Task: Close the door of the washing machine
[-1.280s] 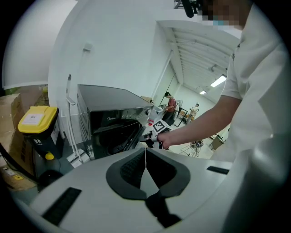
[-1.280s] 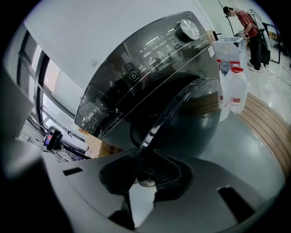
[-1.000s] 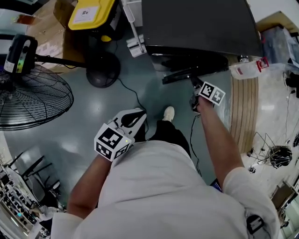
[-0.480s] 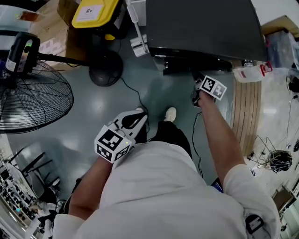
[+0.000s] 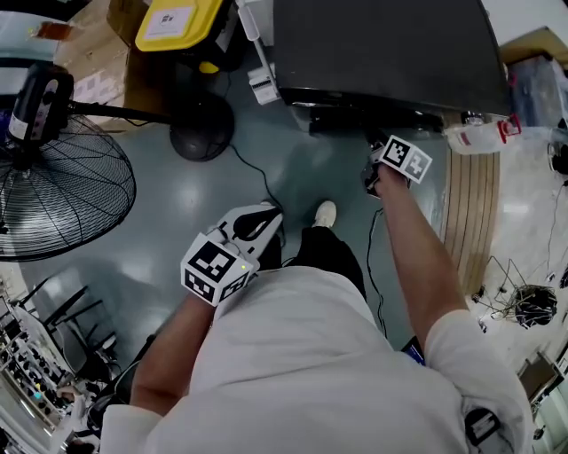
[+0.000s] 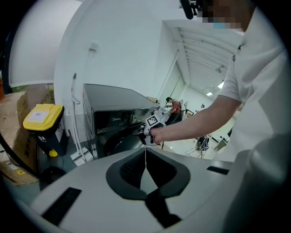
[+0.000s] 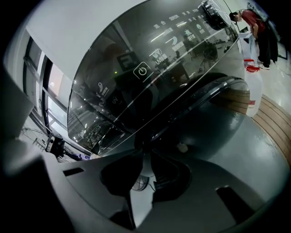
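The dark washing machine (image 5: 382,44) stands at the top of the head view. Its round door (image 5: 373,120) lies almost flush against the front. My right gripper (image 5: 371,144) is at the door's right part, tips against the dark glass (image 7: 218,118). Its jaws have just been closing, and a narrow wedge of gap shows between the fingers. The tips (image 7: 146,146) are lost in the dark, so I cannot tell if anything sits between them. My left gripper (image 5: 264,215) hangs back above the floor, shut and empty (image 6: 145,148), pointing toward the machine (image 6: 113,123).
A standing fan (image 5: 53,186) is at the left, with its round base (image 5: 200,133) near the machine. A yellow-lidded bin (image 5: 173,22) stands at the top left. A plastic bottle (image 5: 475,133) and wooden boards (image 5: 466,204) are at the right. A cable runs past my shoe (image 5: 324,213).
The door has swung from ajar to nearly flush with the machine's front. My right gripper went with it toward the machine. The left gripper stayed put.
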### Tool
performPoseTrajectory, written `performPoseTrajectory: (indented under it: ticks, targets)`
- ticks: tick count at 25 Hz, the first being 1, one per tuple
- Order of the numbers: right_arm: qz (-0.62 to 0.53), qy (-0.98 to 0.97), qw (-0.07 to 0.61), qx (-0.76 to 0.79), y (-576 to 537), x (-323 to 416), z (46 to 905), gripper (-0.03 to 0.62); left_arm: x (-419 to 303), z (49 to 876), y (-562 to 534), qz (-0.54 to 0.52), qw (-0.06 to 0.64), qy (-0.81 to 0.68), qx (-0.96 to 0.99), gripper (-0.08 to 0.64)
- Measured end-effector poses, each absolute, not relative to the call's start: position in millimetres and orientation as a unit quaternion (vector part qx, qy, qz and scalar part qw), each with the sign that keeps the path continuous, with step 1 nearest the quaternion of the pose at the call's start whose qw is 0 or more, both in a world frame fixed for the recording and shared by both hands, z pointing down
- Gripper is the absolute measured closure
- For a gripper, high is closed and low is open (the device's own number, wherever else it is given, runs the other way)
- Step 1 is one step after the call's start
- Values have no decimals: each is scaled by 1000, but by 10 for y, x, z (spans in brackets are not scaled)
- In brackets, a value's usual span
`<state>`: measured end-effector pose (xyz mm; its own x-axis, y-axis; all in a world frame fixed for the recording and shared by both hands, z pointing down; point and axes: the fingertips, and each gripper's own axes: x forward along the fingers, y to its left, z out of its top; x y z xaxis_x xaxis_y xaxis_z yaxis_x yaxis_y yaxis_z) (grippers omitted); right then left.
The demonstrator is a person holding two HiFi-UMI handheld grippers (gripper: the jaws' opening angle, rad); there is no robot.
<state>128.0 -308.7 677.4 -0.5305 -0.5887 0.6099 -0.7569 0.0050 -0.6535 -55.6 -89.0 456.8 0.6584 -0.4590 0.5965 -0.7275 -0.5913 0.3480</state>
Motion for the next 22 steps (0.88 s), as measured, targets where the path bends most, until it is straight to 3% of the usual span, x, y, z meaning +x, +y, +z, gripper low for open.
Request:
performPoseTrajectory:
  ticks: [8, 22]
  targets:
    - [517, -710, 75, 472, -3089, 1263, 6771, 525, -489, 4542, -951, 228, 288, -339, 866, 540]
    - [445, -749, 169, 461, -2564, 1191, 6553, 541, -593, 4415, -872, 216, 264, -295, 893, 540]
